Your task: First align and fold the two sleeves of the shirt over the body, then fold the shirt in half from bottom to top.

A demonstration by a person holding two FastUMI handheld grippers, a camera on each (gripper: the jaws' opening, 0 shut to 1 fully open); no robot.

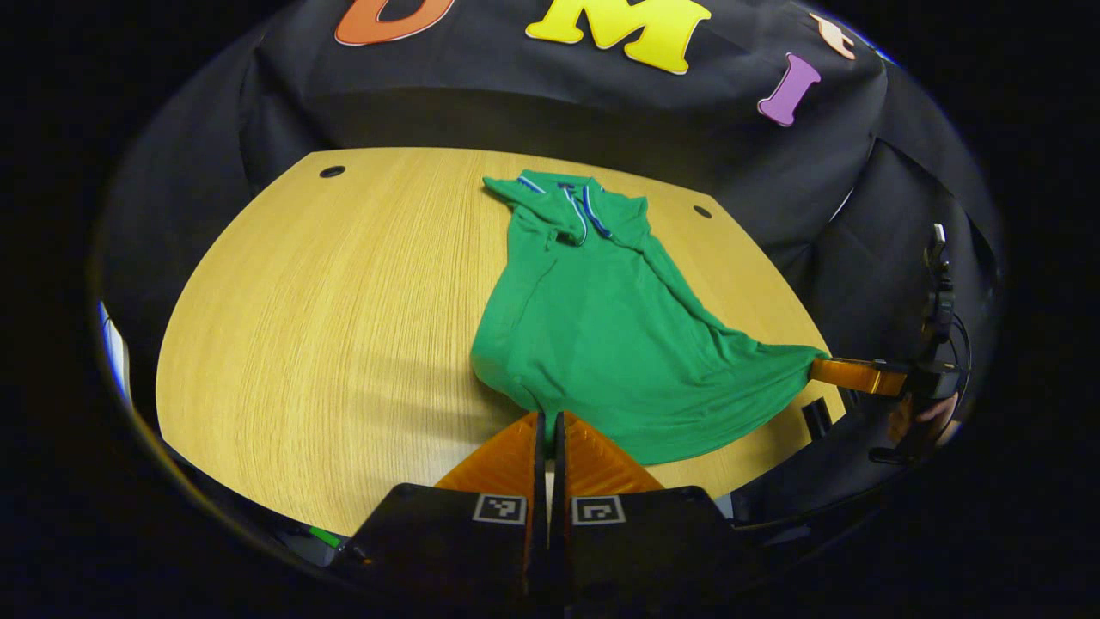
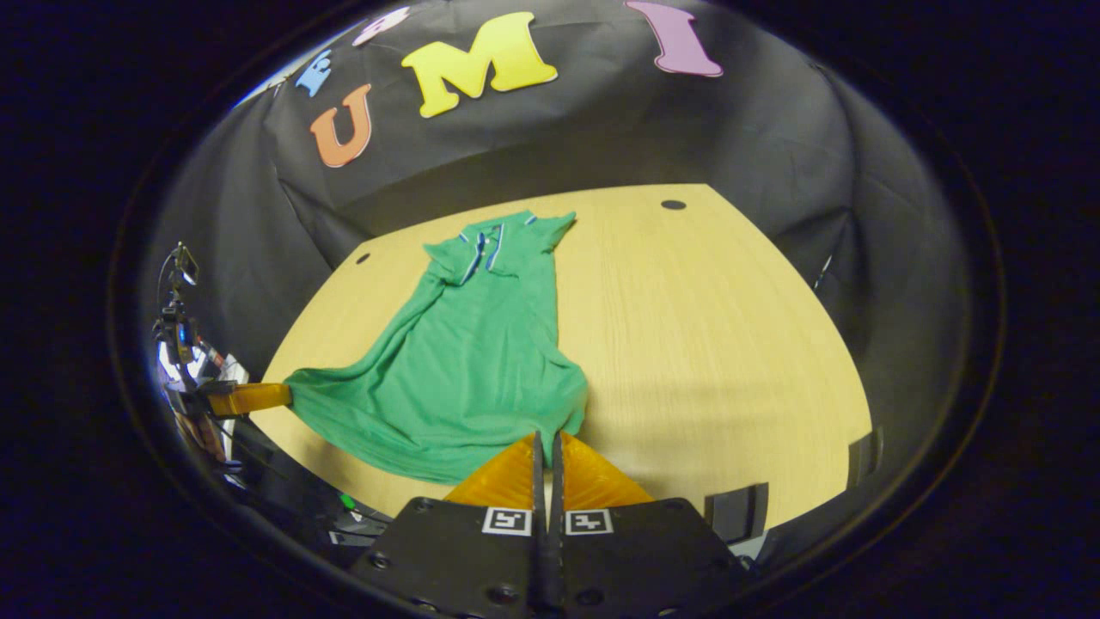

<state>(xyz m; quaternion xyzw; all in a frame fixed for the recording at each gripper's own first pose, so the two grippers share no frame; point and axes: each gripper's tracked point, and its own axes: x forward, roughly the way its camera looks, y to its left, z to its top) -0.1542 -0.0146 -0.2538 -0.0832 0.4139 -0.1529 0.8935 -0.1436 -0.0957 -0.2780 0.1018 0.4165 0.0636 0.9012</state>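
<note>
Shirt [image 1: 601,344]: green polo, lying on the table [image 1: 326,327] with the collar [image 1: 571,202] at the far edge and the hem toward the grippers; sleeves appear already tucked over the body, so the body reads as a narrow strip widening to the hem.
Hem: pulled out wide between the two grippers, its two corners raised a little off the table.
Handling: judged light, soft and limp; it will sag and crease wherever unsupported, and thin knit could slip from a shallow pinch. Best hold looks to be the two hem corners, gripped deep and kept level.
Left gripper [image 1: 550,419]: fingers closed together on the hem corner nearest the shirt's left side, cloth running straight into the tips; held low, pointing toward the collar.
Right gripper [image 2: 546,438]: fingers likewise pressed together on the other hem corner; low over the near table edge, aimed at the collar. In the left gripper view it shows at the shirt's far corner, cloth drawn taut to it.
Step in hand: likely the bottom-to-top fold, hem to be carried toward the collar.
</note>
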